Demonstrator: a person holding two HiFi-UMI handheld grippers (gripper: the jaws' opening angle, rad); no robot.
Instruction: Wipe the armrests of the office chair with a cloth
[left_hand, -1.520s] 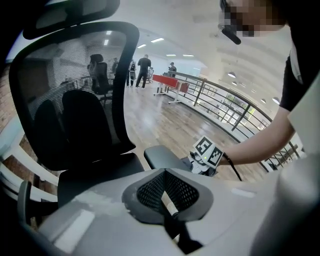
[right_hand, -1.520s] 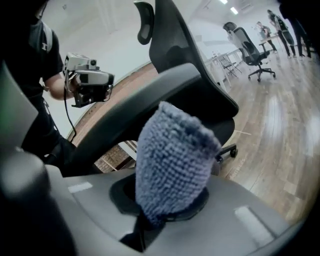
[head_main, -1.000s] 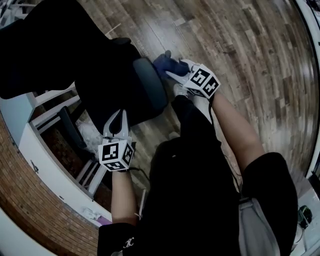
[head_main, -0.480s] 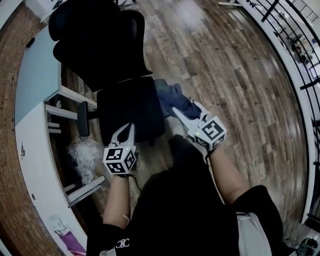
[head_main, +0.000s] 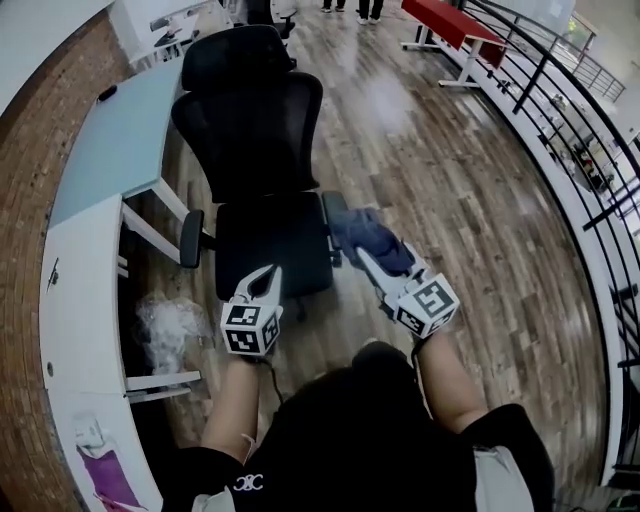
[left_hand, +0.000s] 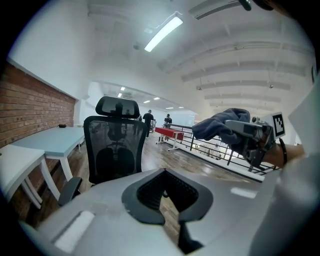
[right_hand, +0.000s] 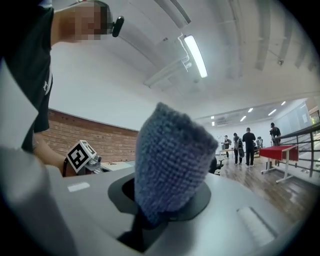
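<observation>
A black mesh office chair stands in front of me, its left armrest bare. The right armrest shows only at its far end; a dark blue cloth lies over or hangs just above the rest, and I cannot tell if they touch. My right gripper is shut on that cloth, which fills the right gripper view. My left gripper is shut on nothing, at the seat's front edge. In the left gripper view the chair is ahead and the cloth at the right.
A light-blue desk and a white desk run along a brick wall on the left, with a crumpled plastic bag beneath. A black railing bounds the wood floor on the right. A red bench and people stand far off.
The head view has swung upward, so the whole chair now shows. Both grippers sit lower in the frame, nearer my body. The right one still holds the cloth by the right armrest.
</observation>
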